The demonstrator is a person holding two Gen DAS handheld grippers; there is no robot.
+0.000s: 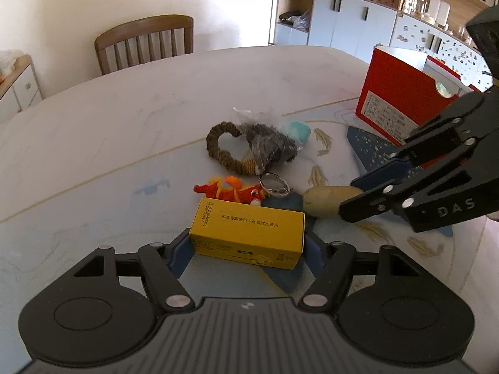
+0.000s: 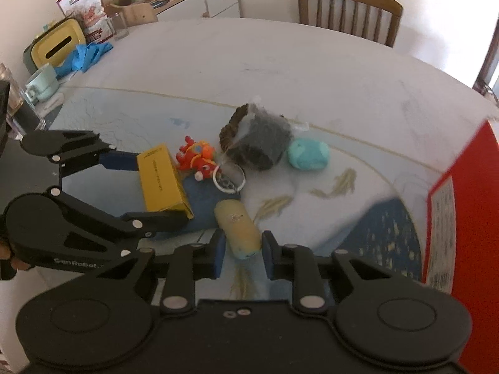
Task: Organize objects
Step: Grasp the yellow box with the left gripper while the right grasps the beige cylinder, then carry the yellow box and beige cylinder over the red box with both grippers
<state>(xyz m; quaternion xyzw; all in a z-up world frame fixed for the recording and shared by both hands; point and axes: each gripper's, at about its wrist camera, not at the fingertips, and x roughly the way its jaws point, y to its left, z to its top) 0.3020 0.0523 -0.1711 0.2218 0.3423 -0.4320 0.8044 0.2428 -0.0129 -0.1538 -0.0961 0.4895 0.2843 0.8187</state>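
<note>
Soft daylight washes the white table (image 1: 124, 131); fisheye bending curves its edges, and the red box (image 2: 461, 205) blurs.

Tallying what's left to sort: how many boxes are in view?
2. The yellow box sits between the left claw pads; the red box stands at the table's right edge. None seems hidden.

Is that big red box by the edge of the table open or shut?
Open. From the left wrist view, the red box shows no lid: its top gapes and the pale inner walls are visible. What it holds cannot be told.
</note>
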